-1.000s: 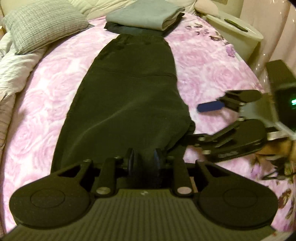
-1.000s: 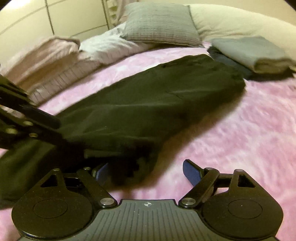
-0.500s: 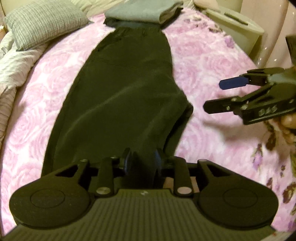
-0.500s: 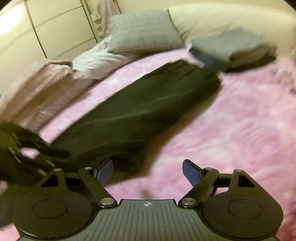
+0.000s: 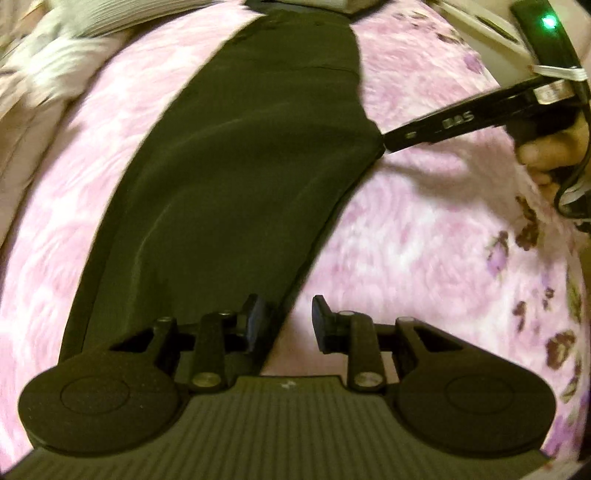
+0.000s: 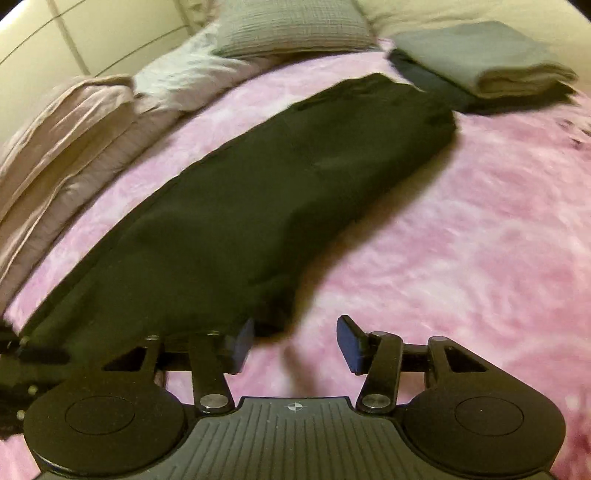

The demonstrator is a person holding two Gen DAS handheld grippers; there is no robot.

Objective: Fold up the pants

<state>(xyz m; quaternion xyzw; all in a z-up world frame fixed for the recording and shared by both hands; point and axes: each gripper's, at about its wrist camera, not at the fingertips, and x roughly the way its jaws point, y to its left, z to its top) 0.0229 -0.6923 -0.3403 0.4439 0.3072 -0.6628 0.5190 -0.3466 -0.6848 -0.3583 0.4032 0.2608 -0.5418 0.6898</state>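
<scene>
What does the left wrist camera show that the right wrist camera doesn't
Only the left wrist view shows the person's hand holding the right hand-held gripper, whose tip sits at the right edge of the pants, and the flower print along the blanket's edge.

Only the right wrist view shows the grey pillow, the folded beige bedding and the whole folded clothes stack.

Both show the dark pants laid lengthwise on the pink blanket, with each camera's own hand-held gripper open; the left one has one finger over the hem.
</scene>
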